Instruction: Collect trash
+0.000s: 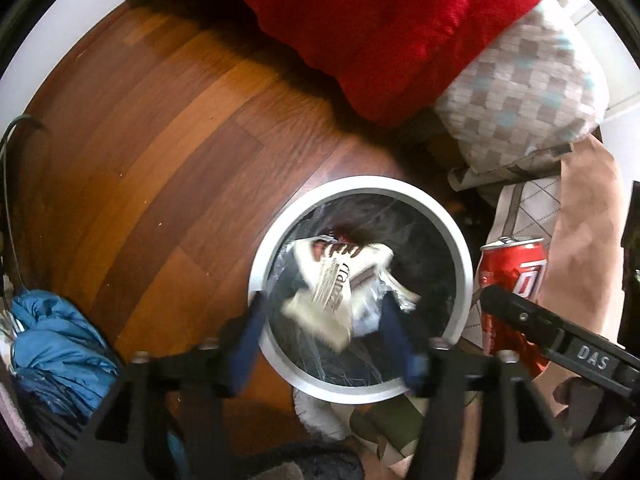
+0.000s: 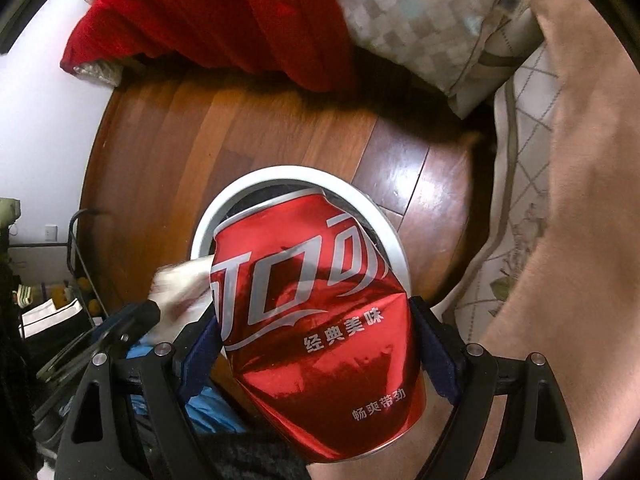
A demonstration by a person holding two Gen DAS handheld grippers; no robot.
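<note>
The left tool (image 1: 324,320) hangs over the mouth of a round white-rimmed trash bin (image 1: 460,248) standing on the wooden floor (image 1: 160,160), its blue-padded fingers (image 1: 252,332) spread wide. A crumpled white wrapper (image 1: 340,284) with dark lettering shows blurred between and just ahead of them, over the bin's dark liner; whether either finger touches it cannot be told. Off that tool's right side the right tool's black finger reaches in beside a dented red cola can (image 1: 512,276). In the right wrist view the right tool (image 2: 316,328) is closed on that cola can (image 2: 316,320), a blue pad pressed against each flank where the metal is creased, the can's top pointing ahead and covering the near part of the bin's rim (image 2: 280,174). The wrapper (image 2: 180,292) appears to the left of the can, just ahead of the left tool's finger. Farther ahead lie a red plush blanket (image 1: 380,20) and a checkered pillow (image 1: 520,88); to the right tool's right, a pinkish cover (image 2: 580,200).
</note>
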